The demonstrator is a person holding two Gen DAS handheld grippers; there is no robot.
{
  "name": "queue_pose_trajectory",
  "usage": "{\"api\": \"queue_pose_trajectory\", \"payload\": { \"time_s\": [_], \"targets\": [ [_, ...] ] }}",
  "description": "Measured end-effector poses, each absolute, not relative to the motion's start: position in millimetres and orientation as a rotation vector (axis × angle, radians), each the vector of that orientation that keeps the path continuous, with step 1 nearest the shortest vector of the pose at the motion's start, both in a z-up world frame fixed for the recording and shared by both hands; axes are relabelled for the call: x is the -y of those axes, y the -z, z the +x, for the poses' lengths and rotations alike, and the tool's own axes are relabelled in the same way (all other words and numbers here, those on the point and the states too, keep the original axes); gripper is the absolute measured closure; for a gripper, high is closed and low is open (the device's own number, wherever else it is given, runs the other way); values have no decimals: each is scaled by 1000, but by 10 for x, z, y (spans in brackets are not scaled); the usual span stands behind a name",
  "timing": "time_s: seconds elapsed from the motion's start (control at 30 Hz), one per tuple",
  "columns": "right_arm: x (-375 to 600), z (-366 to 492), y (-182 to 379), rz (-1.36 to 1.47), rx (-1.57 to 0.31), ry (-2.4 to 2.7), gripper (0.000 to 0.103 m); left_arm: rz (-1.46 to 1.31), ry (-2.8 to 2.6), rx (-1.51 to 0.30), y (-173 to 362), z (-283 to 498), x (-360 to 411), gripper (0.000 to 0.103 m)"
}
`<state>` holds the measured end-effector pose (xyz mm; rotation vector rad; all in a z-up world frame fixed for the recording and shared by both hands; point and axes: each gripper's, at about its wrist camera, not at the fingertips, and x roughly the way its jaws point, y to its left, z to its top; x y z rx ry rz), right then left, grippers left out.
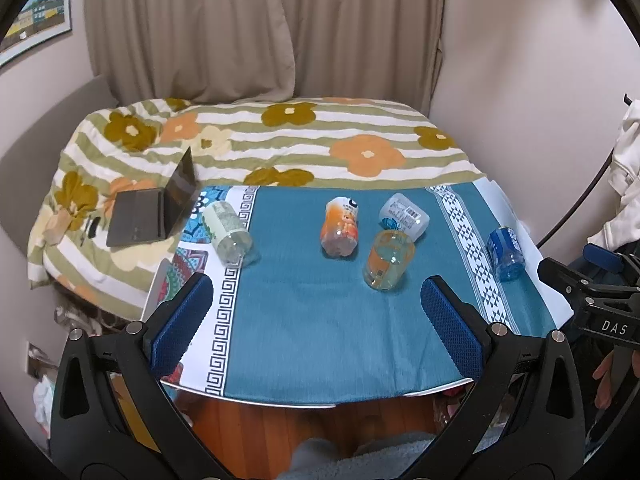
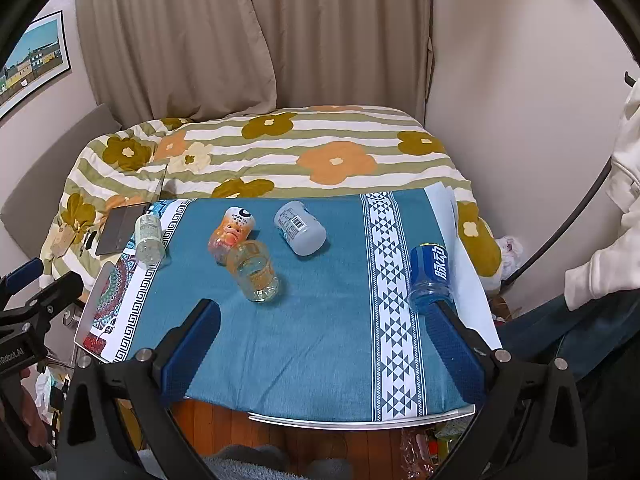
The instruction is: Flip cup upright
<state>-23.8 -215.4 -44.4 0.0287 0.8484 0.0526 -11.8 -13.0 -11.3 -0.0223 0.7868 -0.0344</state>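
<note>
I hold my left gripper (image 1: 316,320) above the near edge of the blue cloth (image 1: 320,340), its blue-padded fingers (image 1: 182,320) spread wide apart with nothing between them and nothing touching them. My right gripper (image 2: 324,344) hangs over the same near edge, jaws likewise wide apart and empty; its right pad (image 2: 456,352) sits just in front of the blue cup (image 2: 430,276), and I cannot tell whether the two touch.

Taking the orange-and-clear cup (image 1: 388,260) in the middle of the cloth as my landmark: it lies tipped on its side, open mouth toward me. Just behind it to the left lies the orange printed cup (image 1: 340,228), also on its side. Just behind it to the right lies the white cup (image 1: 404,216) with a barcode label, close against it. Well to its left, at the patterned border of the cloth, lies the pale green cup (image 1: 228,232). Well to its right, near the cloth's white-patterned stripe, is the blue cup. Farther left, on the floral blanket (image 1: 280,140), stands an open laptop (image 1: 156,212).
</note>
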Motion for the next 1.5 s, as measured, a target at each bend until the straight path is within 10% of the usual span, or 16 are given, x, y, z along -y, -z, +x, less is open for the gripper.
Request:
{"api": "queue_pose_trajectory", "payload": {
  "time_s": [1.5],
  "targets": [
    [2001,-143,438,-22,-825,-83,1,2,7,-788,169,60,10,0]
  ]
}}
